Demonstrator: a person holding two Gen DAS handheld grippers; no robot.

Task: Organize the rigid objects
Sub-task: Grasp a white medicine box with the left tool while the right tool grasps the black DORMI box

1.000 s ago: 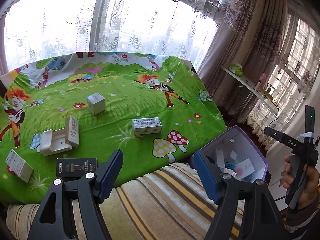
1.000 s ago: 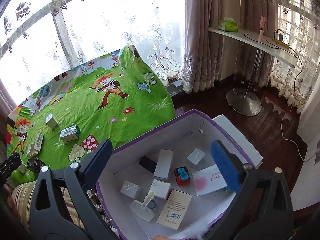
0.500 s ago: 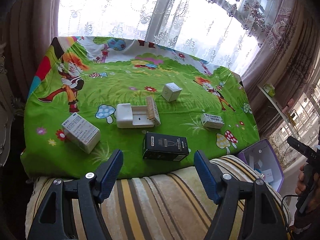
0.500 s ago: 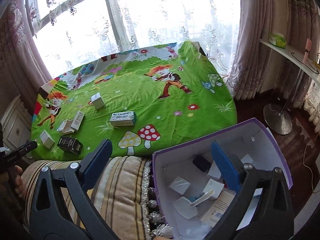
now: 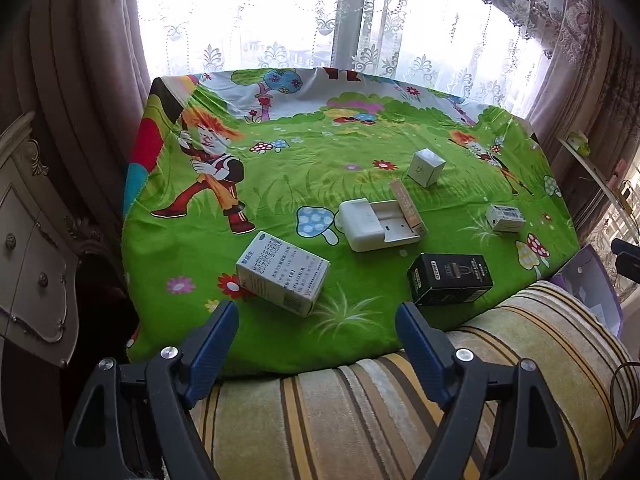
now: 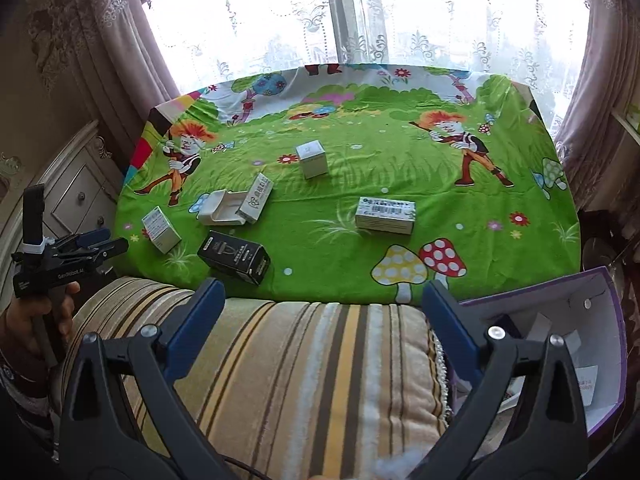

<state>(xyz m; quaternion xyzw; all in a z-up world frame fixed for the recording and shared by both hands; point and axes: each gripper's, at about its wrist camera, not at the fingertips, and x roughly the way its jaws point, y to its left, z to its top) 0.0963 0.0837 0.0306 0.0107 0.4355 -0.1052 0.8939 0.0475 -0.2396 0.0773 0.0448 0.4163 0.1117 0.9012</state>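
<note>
Several small boxes lie on the green cartoon cloth (image 5: 320, 184): a white printed carton (image 5: 282, 276), a black box (image 5: 450, 278), an open white case (image 5: 376, 226) with a slim carton (image 5: 408, 208) leaning on it, a white cube (image 5: 426, 167) and a small labelled box (image 5: 505, 218). My left gripper (image 5: 316, 334) hovers just short of the white carton, its jaws opening, nothing between them. My right gripper (image 6: 320, 312) is open and empty over the striped cushion (image 6: 304, 368), the black box (image 6: 234, 257) ahead to its left. The purple-rimmed bin (image 6: 592, 344) holding several items sits at its right.
A striped cushion (image 5: 400, 412) lies along the near edge of the cloth. A carved white cabinet (image 5: 28, 240) stands at the left, curtains and a bright window behind. A hand (image 6: 24, 320) holds the left gripper's handle at the left of the right wrist view.
Both views swung left, from the purple bin to the boxes on the cloth. The white carton now lies just ahead of the left jaws, which stand a little wider. The right gripper left the bin.
</note>
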